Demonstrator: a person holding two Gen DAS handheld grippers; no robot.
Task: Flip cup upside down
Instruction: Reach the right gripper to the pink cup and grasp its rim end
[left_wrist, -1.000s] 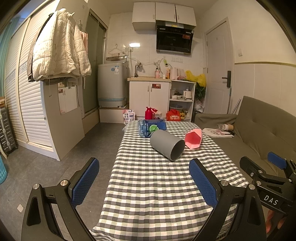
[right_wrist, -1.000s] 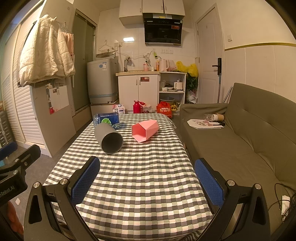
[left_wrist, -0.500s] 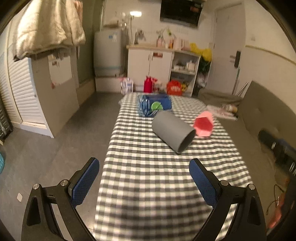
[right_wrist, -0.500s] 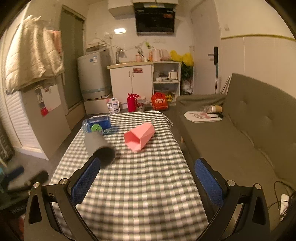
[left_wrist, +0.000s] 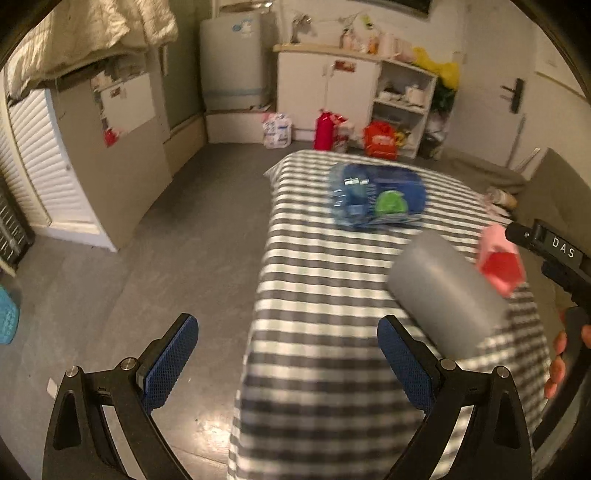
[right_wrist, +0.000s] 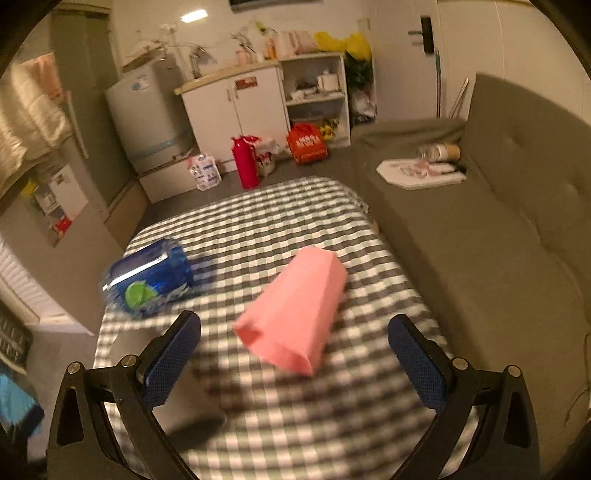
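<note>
One label, "DAS", marks the right gripper (left_wrist: 557, 251).

The desk (right_wrist: 332, 417) has a cloth with a check pattern in dark grey, pale green-grey and white. On it one cup (right_wrist: 295, 314) is pink, with a stronger red-pink inside in the left wrist view. The other cup (left_wrist: 443, 291) is plain grey. The plastic pack (right_wrist: 147, 278) is blue, partly clear, with a round green mark. The left tongs (left_wrist: 288, 365) and the right tongs (right_wrist: 295, 365) are black with blue dotted pads (right_wrist: 173, 362). The sofa (right_wrist: 498, 229) is olive grey. The floor (left_wrist: 166, 277) is grey. A bottle (right_wrist: 245, 162) on the floor is red, a bag (right_wrist: 306, 144) is red-orange, and the cabinet (right_wrist: 236, 99) is white.
</note>
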